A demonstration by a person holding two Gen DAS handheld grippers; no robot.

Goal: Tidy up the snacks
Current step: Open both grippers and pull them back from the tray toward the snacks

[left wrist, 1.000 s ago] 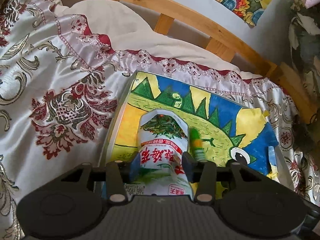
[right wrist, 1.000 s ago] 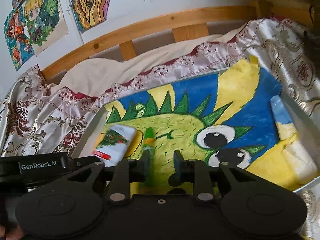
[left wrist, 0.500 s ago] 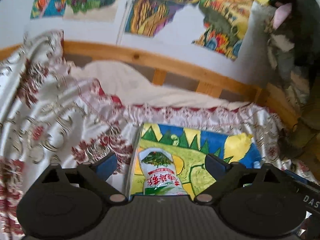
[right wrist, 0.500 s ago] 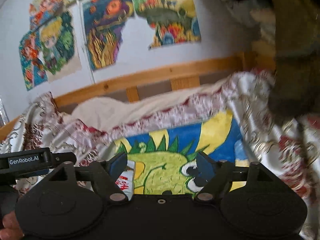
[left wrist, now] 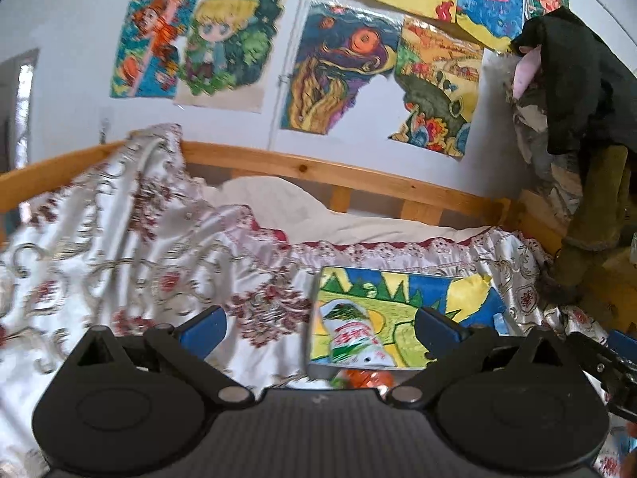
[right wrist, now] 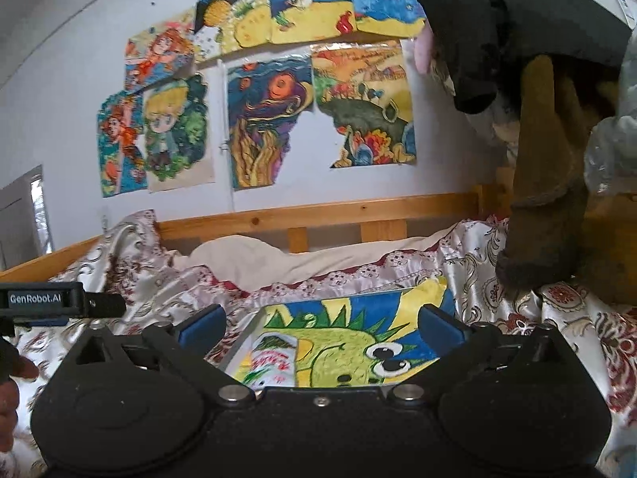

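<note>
Two handheld tongs hover above a bed covered with a shiny white bedspread (left wrist: pixel 131 247) patterned in dark red flowers.

The left tongs (left wrist: pixel 320 324) are spread wide, blue-padded fingers (left wrist: pixel 201 324) far apart, holding nothing and touching nothing. The right tongs (right wrist: pixel 321 324) are spread just as wide and are also empty.

In the left wrist view, a shallow tray (left wrist: pixel 312 368) lined with a bright dinosaur drawing in green, yellow and blue lies on the bedspread at about 5 o'clock from the picture's centre. A snack packet (left wrist: pixel 350 338), white with red lettering and a green top, lies flat inside the tray along its left side, apart from both tongs. An orange-wrapped item (left wrist: pixel 368 378) shows just below the tray's near edge, too blurred to identify.

In the right wrist view, the same tray (right wrist: pixel 243 338) sits at 6 o'clock between the spread fingers, with the packet (right wrist: pixel 274 360) at its left end.

Behind the bed runs a wooden rail (left wrist: pixel 318 171), and above it a white wall carries colourful children's drawings (right wrist: pixel 270 123). Dark clothing (right wrist: pixel 517 12) hangs at 2 o'clock.
</note>
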